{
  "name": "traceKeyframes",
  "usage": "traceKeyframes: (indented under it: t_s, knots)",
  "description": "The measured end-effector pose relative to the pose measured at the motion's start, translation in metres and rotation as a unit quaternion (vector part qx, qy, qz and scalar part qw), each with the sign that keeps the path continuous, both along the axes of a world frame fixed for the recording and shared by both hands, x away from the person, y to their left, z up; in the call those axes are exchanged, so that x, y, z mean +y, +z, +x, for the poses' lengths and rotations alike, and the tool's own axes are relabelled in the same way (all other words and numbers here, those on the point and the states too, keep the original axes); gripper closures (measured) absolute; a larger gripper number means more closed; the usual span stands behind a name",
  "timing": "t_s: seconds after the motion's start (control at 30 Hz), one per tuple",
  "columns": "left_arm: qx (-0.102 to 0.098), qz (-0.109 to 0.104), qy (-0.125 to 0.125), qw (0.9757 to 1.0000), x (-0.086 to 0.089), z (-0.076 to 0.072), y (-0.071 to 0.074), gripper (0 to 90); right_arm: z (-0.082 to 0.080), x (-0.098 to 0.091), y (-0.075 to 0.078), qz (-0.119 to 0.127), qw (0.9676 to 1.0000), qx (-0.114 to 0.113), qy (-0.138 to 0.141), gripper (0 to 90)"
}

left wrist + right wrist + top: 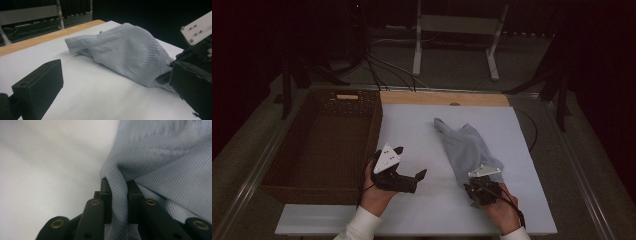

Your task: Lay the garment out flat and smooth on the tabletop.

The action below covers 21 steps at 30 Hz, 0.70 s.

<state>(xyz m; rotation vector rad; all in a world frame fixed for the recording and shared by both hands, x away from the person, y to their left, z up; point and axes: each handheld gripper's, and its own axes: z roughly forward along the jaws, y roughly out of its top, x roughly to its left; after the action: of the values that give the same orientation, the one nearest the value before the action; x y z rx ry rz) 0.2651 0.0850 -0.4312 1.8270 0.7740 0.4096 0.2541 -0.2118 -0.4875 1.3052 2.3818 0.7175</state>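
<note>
Toward the right half of the table point(412, 210), running from near its far edge down to the near right corner, lies the crumpled pale blue garment point(467, 150). The right gripper point(482, 187) sits at the cloth's near end, and the right gripper view shows a ribbed fold of fabric pinched tight between its fingers point(106, 195), so the grasp looks made. The left gripper point(409, 175) hovers over bare table left of the garment, not touching it, and its fingers point(40, 87) stand released and wide apart with nothing between them.

I judge the step in hand to be securing the garment's near end, with lifting or dragging yet to come. The next move probably calls for the left gripper to take a second hold farther up the cloth, since a single pinch would let the rest trail and bunch.

Along the table's left edge stands a dark wicker basket point(377, 122); what can be seen of its inside holds nothing, and it seems the likely place for the garment.
</note>
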Motion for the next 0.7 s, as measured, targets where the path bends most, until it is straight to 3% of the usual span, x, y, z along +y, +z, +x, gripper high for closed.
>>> traceKeyframes:
  t_s: [0.27, 0.7]
  knots:
    - [0.002, 0.001, 0.0, 1.0, -0.001, 0.0, -0.001, 0.2, 0.002, 0.001, 0.022, 0.068, 0.9974, -0.018, -0.01, 81.3]
    - [0.002, -0.002, 0.0, 1.0, 0.0, 0.0, -0.001, 0.2, 0.013, 0.014, 0.048, 0.114, 0.9921, -0.05, -0.011, 81.2]
